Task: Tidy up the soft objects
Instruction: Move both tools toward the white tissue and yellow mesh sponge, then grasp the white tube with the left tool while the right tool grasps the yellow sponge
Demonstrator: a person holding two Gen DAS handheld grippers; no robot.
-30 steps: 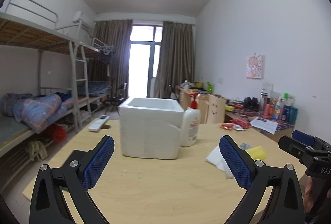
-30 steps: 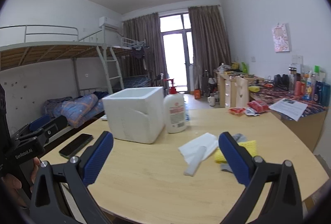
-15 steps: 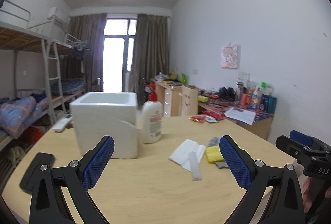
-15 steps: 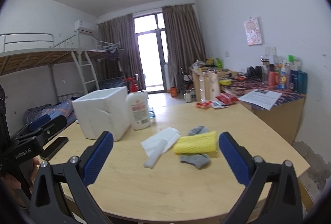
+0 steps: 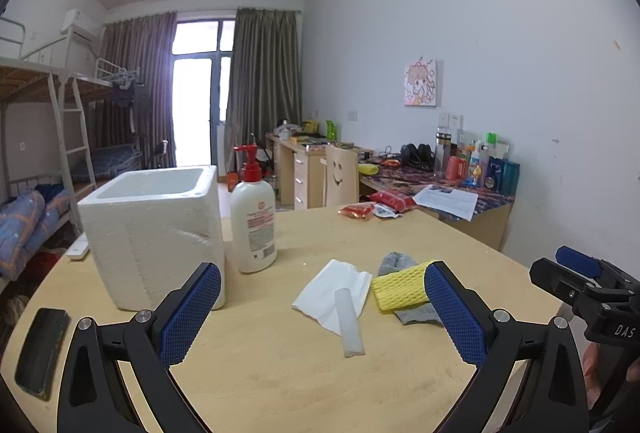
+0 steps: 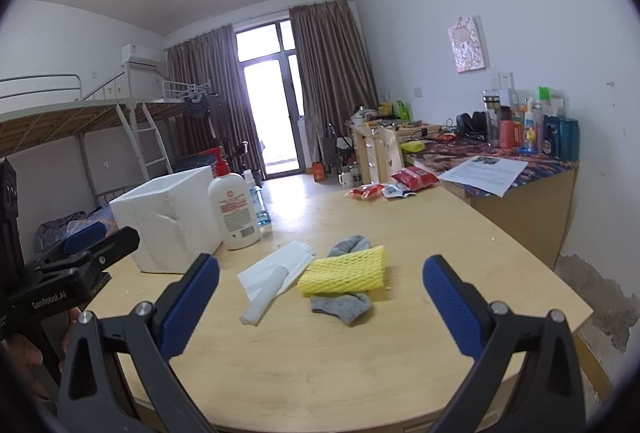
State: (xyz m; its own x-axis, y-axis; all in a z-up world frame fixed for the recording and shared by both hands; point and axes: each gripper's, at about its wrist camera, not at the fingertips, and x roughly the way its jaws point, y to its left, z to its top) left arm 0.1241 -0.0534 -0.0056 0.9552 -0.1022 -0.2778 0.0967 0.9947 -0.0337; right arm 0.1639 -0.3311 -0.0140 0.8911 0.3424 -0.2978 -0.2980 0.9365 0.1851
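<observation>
Sorting: not begun, by my reading; all the soft things lie loose on the table, nothing gripped.
Soft pile: yellow foam net sleeve (image 6: 344, 271) lies across a grey sock (image 6: 343, 307), right of table centre; sock ends show at the sleeve's far and near sides.
White sheet: thin white foam sheet (image 5: 334, 291) just left of the sleeve, touching or nearly so; a white foam tube (image 5: 349, 321) lies on it, pointing toward the near edge.
Likely bin: open-topped white foam box (image 5: 154, 233) at far left of the table, well apart from the pile; inside looks empty from the part visible.
Right gripper (image 6: 320, 307): jaws wide apart, nothing between them, held above the near table edge and framing the sleeve and sock.
Left gripper (image 5: 322, 317): jaws wide apart, empty, framing the sheet and tube.
Step in hand: approach and aim, a judgement only.
Next move calls for: lowering one gripper over the sleeve or the tube, closing lightly since foam crushes, then carrying left to the box.
Risk: sock may drag along with the sleeve.
Neighbours: lotion pump bottle (image 5: 253, 219) stands just right of the box; black phone (image 5: 42, 353) near left edge; red snack packets (image 6: 370, 191) at far edge.
Table (image 6: 360, 373): round, pale wood.
</observation>
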